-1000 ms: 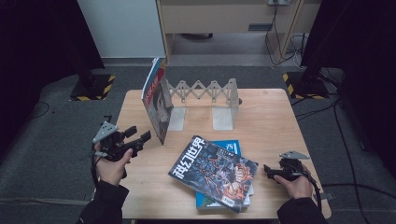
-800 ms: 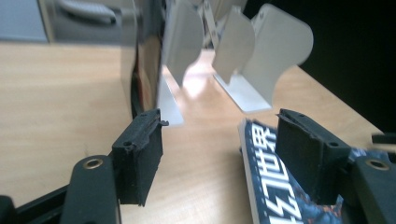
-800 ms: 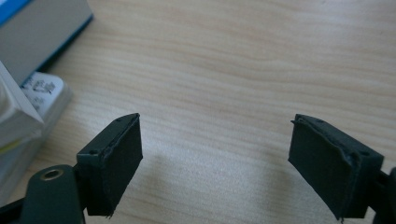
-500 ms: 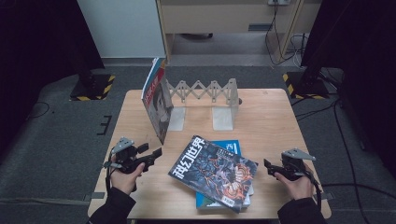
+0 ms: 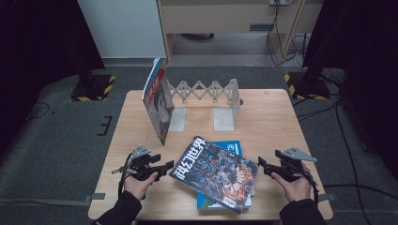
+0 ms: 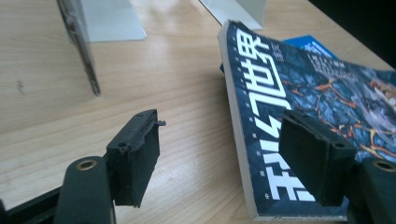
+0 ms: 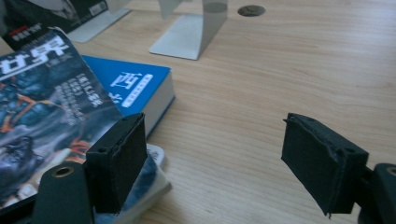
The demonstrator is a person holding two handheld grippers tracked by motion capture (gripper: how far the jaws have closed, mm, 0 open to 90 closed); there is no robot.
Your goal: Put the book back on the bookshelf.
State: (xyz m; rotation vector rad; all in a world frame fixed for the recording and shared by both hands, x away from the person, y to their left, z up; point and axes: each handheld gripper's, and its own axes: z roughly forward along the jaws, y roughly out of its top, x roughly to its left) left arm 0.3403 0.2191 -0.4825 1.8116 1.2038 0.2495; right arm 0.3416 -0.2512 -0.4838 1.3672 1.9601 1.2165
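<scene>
Light wood surface (image 5: pixel 277 117) on grey carpet, dark room. Dark magazine (image 5: pixel 215 173) hides most of the blue book (image 5: pixel 233 149). Left gripper (image 5: pixel 162 168) and right gripper (image 5: pixel 263 165): fingers released, grasping nothing.

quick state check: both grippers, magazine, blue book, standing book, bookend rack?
left gripper: open, nothing held, jaws at the magazine's left edge
right gripper: open, nothing held, jaws by the magazine's right corner
magazine: closed, lying flat and skewed on the blue book
blue book: closed, flat on the table under the magazine
standing book: upright, leaning at the rack's left end
bookend rack: stretched out, slots bare
</scene>
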